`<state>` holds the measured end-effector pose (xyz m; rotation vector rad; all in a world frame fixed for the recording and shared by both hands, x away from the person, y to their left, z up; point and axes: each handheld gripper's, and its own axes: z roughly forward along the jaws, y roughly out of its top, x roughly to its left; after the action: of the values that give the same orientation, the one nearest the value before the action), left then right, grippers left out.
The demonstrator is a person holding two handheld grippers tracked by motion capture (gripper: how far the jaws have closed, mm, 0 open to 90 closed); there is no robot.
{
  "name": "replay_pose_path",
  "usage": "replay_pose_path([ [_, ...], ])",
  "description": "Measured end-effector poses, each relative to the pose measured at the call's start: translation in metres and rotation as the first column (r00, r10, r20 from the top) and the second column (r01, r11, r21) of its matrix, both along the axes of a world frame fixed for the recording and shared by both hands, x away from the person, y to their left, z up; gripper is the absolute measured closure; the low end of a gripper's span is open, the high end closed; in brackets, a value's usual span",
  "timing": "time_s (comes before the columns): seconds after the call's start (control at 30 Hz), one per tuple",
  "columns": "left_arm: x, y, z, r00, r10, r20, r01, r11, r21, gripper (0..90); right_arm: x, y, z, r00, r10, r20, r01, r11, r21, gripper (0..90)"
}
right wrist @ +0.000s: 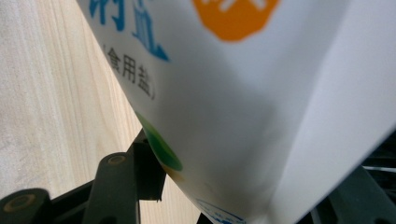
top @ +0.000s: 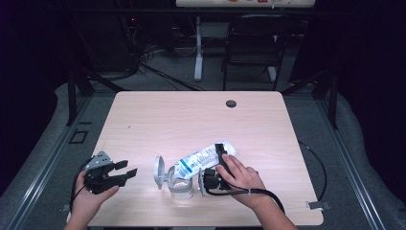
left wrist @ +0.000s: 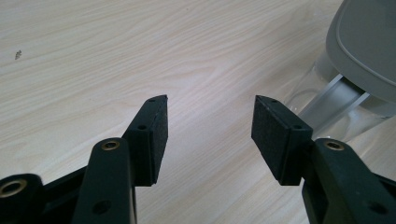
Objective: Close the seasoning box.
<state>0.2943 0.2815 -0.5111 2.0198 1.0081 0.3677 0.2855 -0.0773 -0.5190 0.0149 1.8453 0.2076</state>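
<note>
A: Quick check. Where's the bag [top: 203, 157] relative to your right hand-held gripper [top: 221, 154]?

B: It's in it. Your right jaws are clamped on the bag's far end, spread wide because the bag is fat. In the right gripper view the white bag [right wrist: 243, 116] sits between the jaws, blue print and an orange mark on it.

A: Long axis?

B: Runs diagonally, from the gripped end at upper right down-left to the jar [top: 181, 184]. The low end hangs right over the jar's mouth, so I'd say you're pouring. Tilt is the thing to watch; whether anything is coming out, I can't tell.

A: Jar lid?

B: Lid [top: 158, 171] flipped open on the jar's left side, standing up on its hinge. You see it from the left gripper view too, grey lid [left wrist: 369, 42] above the clear jar [left wrist: 327, 100].

A: Left hand-held gripper [top: 127, 171]?

B: Jaws apart, nothing in them, just left of the lid and pointing at it. Near, not touching. It's the one closer to the jar if that needs steadying.

A: Surface, room?

B: Light wood table [top: 158, 120], bare apart from these. Grey floor beyond, a chair [top: 253, 43] and cables behind, dark room.
</note>
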Motion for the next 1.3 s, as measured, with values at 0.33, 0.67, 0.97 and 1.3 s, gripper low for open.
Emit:
replay_pose_path([
  [0.33,0.0002,0.0,-0.0001,1.0,-0.002,-0.001,0.002,1.0,0.001,46.6,-0.0007,0.0018,0.0012,0.9997,0.005,0.023,-0.005,1.0,-0.025,45.2],
  [0.67,0.0001,0.0007,-0.0006,1.0,0.001,-0.004,-0.001,1.0,-0.003,46.6,0.0004,0.0027,0.0025,0.9988,0.008,0.048,-0.006,0.999,-0.053,45.5],
  [0.97,0.0003,0.0013,-0.0002,1.0,-0.002,-0.004,0.002,1.0,0.001,46.6,0.0008,0.0024,0.0043,0.9983,0.005,0.058,-0.001,0.997,-0.076,45.7],
  [1.3,0.0001,0.0015,0.0001,1.0,0.0,-0.004,0.0,1.0,-0.001,46.6,0.0009,0.0042,0.0039,0.9976,0.017,0.066,-0.011,0.996,-0.084,46.0],
])
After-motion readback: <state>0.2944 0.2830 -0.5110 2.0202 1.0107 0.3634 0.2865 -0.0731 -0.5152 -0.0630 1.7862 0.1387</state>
